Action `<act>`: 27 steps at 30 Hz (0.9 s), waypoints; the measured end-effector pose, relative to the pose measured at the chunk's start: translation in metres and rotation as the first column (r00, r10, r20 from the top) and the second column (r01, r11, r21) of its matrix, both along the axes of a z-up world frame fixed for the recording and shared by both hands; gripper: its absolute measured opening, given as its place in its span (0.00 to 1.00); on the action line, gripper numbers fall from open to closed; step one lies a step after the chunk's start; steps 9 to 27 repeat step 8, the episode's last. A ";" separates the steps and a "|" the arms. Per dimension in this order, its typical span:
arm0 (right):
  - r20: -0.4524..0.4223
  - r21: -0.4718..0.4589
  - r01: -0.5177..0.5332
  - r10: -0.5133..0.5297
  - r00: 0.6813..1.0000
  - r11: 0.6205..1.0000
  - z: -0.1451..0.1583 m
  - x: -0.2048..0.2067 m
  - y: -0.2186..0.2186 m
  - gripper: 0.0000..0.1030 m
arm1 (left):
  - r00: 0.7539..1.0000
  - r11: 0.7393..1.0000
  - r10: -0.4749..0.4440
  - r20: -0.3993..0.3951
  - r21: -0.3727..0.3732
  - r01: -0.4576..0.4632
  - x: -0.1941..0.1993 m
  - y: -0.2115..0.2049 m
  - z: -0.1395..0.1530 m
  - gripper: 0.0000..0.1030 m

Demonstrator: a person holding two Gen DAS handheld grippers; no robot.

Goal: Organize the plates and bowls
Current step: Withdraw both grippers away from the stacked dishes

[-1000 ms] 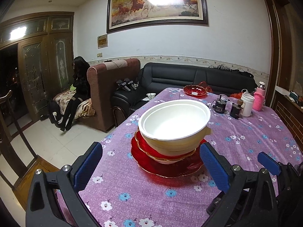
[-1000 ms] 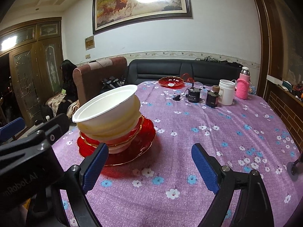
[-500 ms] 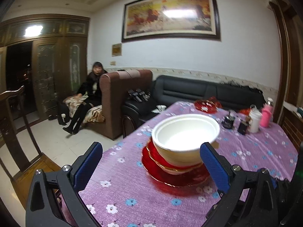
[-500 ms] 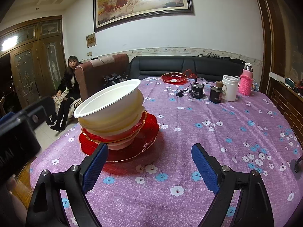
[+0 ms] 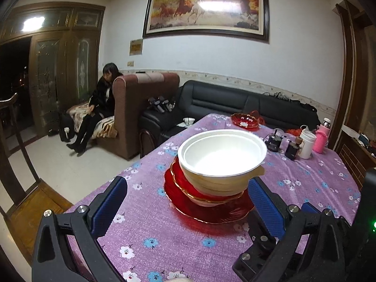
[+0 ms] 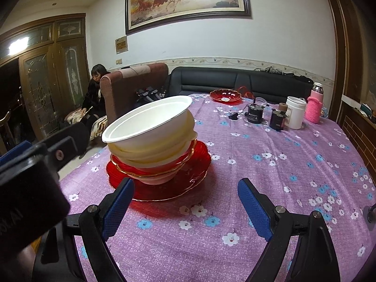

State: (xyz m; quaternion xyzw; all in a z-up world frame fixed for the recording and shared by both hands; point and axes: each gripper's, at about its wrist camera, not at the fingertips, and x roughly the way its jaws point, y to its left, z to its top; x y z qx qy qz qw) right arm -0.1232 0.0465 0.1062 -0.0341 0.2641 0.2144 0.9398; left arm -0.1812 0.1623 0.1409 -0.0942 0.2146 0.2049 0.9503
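Note:
A tilted stack stands on the purple flowered tablecloth (image 5: pixel 317 183): a white bowl (image 5: pixel 223 155) on top of cream bowls and gold-rimmed red dishes, all on a wide red plate (image 5: pixel 211 211). The same white bowl (image 6: pixel 150 127) and red plate (image 6: pixel 174 188) show in the right wrist view, left of centre. My left gripper (image 5: pixel 188 202) is open, a short way in front of the stack, holding nothing. My right gripper (image 6: pixel 185 204) is open too, just right of the plate's near edge, empty. A second red dish (image 5: pixel 245 119) sits at the far end of the table (image 6: pixel 225 95).
A white jar (image 6: pixel 295 111), a pink flask (image 6: pixel 313 108) and two small dark devices (image 6: pixel 255 114) stand at the far right. A black sofa (image 5: pixel 223 101) and brown armchair (image 5: pixel 141 108) lie beyond the table. A person (image 5: pixel 101 103) sits at the left. The table's left edge drops to the floor.
Both grippers have drawn back and risen a little from the stack, so it looks smaller. The stack has not moved. The seated person has shifted posture.

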 end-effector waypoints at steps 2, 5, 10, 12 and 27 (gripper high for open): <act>-0.005 -0.001 -0.005 0.005 1.000 1.000 -0.001 0.001 0.001 0.90 | 1.000 1.000 0.016 -0.015 0.003 -0.016 0.004 0.002 -0.003 1.00; -0.010 -0.003 -0.012 0.012 1.000 1.000 -0.003 0.003 0.003 0.90 | 0.999 0.999 0.039 -0.036 0.018 -0.038 0.008 0.002 -0.006 1.00; -0.017 -0.005 -0.017 0.017 1.000 1.000 -0.006 0.007 0.004 0.90 | 0.998 0.999 0.037 -0.058 0.012 -0.037 0.012 0.004 -0.009 1.00; -0.017 -0.005 -0.017 0.017 1.000 1.000 -0.006 0.007 0.004 0.90 | 0.998 0.999 0.037 -0.058 0.012 -0.037 0.012 0.004 -0.009 1.00; -0.017 -0.005 -0.017 0.017 1.000 1.000 -0.006 0.007 0.004 0.90 | 0.998 0.999 0.037 -0.058 0.012 -0.037 0.012 0.004 -0.009 1.00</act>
